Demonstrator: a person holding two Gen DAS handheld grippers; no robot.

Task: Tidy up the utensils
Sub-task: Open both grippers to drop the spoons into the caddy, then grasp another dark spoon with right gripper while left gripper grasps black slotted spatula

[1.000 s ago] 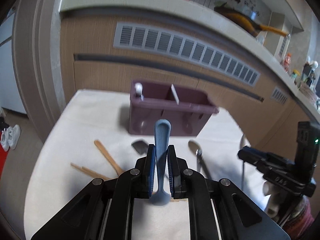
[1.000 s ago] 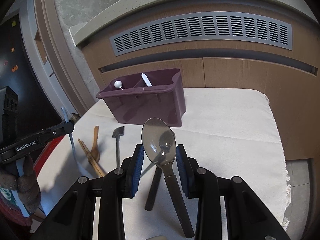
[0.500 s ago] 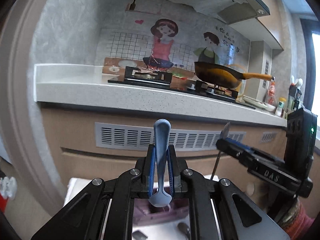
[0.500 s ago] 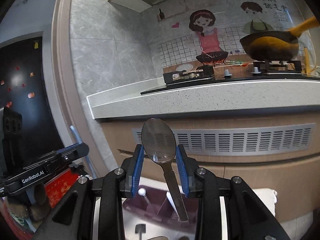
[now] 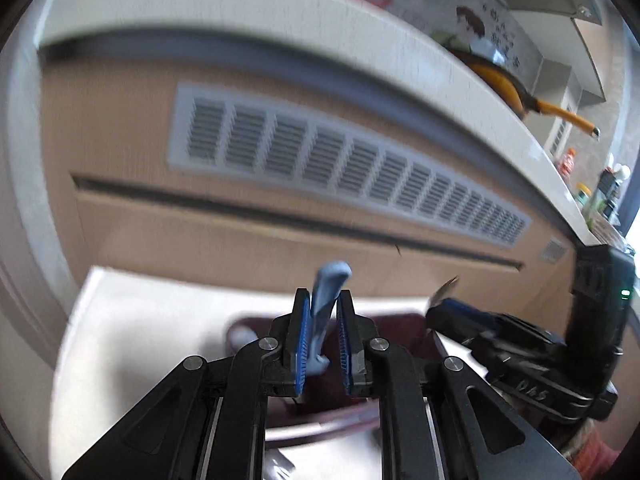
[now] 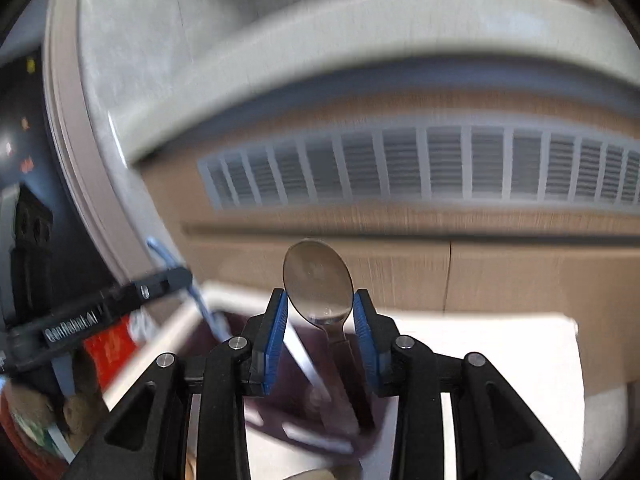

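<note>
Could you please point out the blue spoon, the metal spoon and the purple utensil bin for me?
blue spoon [image 5: 325,312]: left wrist view, on its handle between the pads.
metal spoon [image 6: 318,280]: right wrist view, on its bowl.
purple utensil bin [image 5: 404,330]: left wrist view, on its inner wall.

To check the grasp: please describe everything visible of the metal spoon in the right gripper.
The metal spoon looks like shiny steel, with an oval bowl and a darker handle. It stands bowl up, and its handle hangs down over the dark purple bin. The right gripper clamps the bowl's lower edges between its blue pads.
</note>
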